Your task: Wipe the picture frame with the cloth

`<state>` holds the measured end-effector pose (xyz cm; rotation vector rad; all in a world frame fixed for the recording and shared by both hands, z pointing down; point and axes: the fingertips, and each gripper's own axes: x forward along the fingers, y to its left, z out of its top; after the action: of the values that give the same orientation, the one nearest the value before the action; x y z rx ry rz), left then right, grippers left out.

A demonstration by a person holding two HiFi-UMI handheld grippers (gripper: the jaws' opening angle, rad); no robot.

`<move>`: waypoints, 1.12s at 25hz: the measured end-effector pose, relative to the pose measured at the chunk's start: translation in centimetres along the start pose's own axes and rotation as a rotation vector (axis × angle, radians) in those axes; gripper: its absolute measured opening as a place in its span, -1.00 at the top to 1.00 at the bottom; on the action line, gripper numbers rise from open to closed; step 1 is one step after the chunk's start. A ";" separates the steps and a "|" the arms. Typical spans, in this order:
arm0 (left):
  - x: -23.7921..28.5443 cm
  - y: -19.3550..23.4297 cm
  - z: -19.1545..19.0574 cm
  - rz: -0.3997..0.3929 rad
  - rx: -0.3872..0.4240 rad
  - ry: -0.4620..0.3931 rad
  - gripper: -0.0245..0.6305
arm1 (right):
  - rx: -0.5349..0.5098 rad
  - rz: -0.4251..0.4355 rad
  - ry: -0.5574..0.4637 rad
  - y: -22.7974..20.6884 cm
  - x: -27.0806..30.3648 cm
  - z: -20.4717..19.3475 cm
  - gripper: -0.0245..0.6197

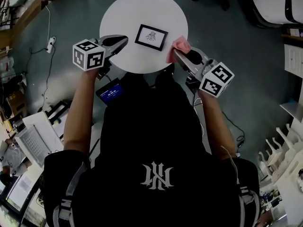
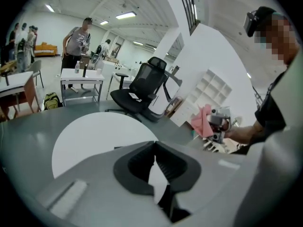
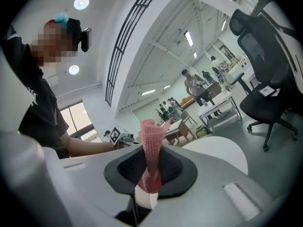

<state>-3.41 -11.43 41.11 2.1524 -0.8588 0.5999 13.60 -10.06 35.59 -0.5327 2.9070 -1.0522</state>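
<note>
Head view, lower two thirds: the person's black shirt [image 1: 156, 141] with one white emblem fills the frame and hides the floor beneath. Upper centre, one round white table [image 1: 142, 8] on grey-green floor. Around it: one cable with a power strip [image 1: 49, 44] at left, one small device with a blue screen [image 1: 111, 91] tucked under the table's near edge, one keyboard [image 1: 35, 143] lower left. Left gripper view, middle: one black office chair [image 2: 144, 85] beyond the table, a white desk [image 2: 81, 77] at left with a person standing behind it [image 2: 75, 37], a white cubby shelf [image 2: 209, 90] at right. Two grippers. Left gripper [image 1: 122, 41] over the table's left edge, jaws pressed together with nothing in them; its own housing covers the near tabletop in its view, and a dark sliver at the housing's top edge may be the frame, hard to say. Right gripper [image 1: 176, 54] at the table's right edge, jaws clamped on one pink cloth [image 1: 180, 45], which stands upright in the right gripper view and blocks the centre of it [image 3: 152, 145]. One picture frame [image 1: 151, 37], black-bordered, lies flat and slightly skewed on the table between the two grippers; the cloth sits just beside its lower right corner, apart from it.
</note>
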 end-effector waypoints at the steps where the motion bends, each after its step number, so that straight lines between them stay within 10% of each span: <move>1: 0.8 0.6 -0.4 -0.007 -0.007 0.018 0.92 | 0.009 -0.003 0.004 -0.4 0.4 -0.2 0.81; 28: 12.9 11.6 -13.9 -0.157 -0.201 0.450 0.68 | 0.113 -0.255 0.099 -5.4 8.0 -6.2 0.81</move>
<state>-5.26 -11.74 63.26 1.7840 -0.4768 0.8370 7.06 -12.65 44.65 -0.8891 2.8955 -1.2969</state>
